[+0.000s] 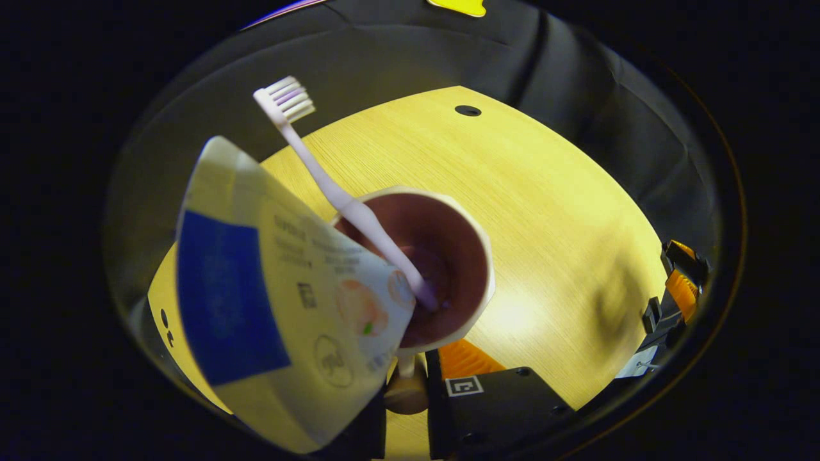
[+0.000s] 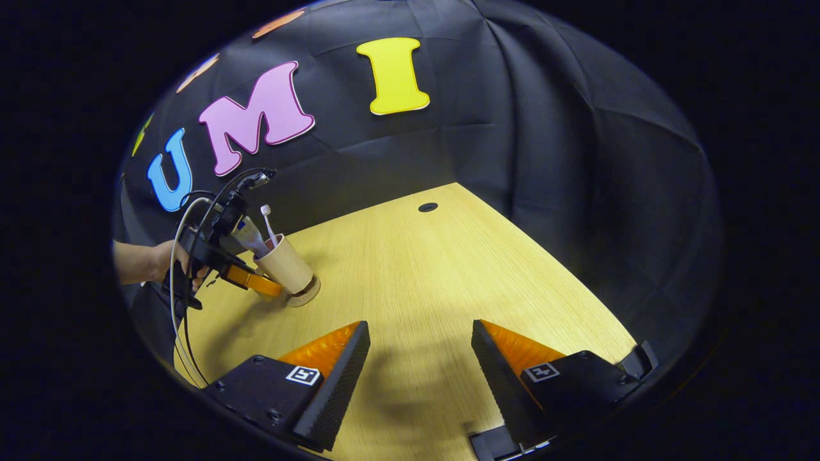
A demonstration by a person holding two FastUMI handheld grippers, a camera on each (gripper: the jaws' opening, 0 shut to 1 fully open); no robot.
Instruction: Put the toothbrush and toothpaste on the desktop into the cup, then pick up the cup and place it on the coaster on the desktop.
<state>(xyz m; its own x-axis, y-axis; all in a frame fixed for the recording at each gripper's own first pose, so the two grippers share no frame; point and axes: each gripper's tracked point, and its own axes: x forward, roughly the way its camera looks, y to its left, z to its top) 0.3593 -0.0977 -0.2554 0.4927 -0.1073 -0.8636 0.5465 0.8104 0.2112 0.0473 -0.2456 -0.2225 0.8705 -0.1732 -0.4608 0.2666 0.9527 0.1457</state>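
Right gripper view: pale wooden desktop (image 2: 410, 282) fills the centre. Right gripper (image 2: 419, 358), at the bottom, stands wide open with nothing between its fingers. At centre left, the left gripper (image 2: 253, 278) clamps the beige cup (image 2: 285, 266), tilted over the round woven coaster (image 2: 304, 294). Inside the cup stand the white-and-blue toothpaste tube (image 1: 282, 301) and the smaller white toothbrush (image 1: 339, 198).
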